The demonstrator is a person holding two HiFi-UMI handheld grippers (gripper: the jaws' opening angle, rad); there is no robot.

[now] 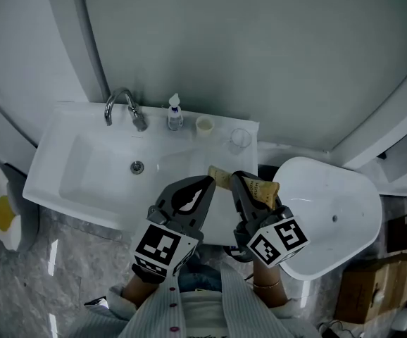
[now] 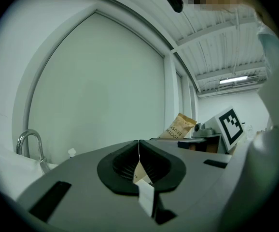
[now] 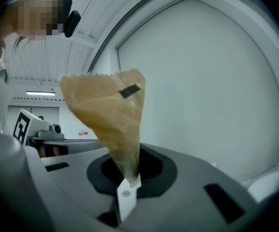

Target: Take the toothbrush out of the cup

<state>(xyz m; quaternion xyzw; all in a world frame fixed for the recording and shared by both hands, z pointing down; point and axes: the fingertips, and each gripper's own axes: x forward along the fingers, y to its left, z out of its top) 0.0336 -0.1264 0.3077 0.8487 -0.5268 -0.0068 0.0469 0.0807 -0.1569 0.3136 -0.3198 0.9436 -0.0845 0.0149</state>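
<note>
Toothbrush packet (image 1: pixel 262 189) is pinched at both ends by my closed left gripper (image 1: pixel 209 182) and right gripper (image 1: pixel 238 179); next, I reckon, tear it open.

We're up on the head camera, looking steeply down over the sink (image 1: pixel 55 162), with the left claw (image 1: pixel 209 180) and right claw (image 1: pixel 236 177) close below us at the bottom of the shot. Over to the left gripper view: we ride low on that claw, facing level along its jaws towards the pale wall (image 2: pixel 96 81), faucet (image 2: pixel 28 141) off left, the right claw's marker cube (image 2: pixel 230 124) off right. The right gripper view faces that same wall, the left claw's marker cube (image 3: pixel 26 124) at its left edge. All three share the toothbrush packet (image 3: pixel 108 115), nearest here.
</note>
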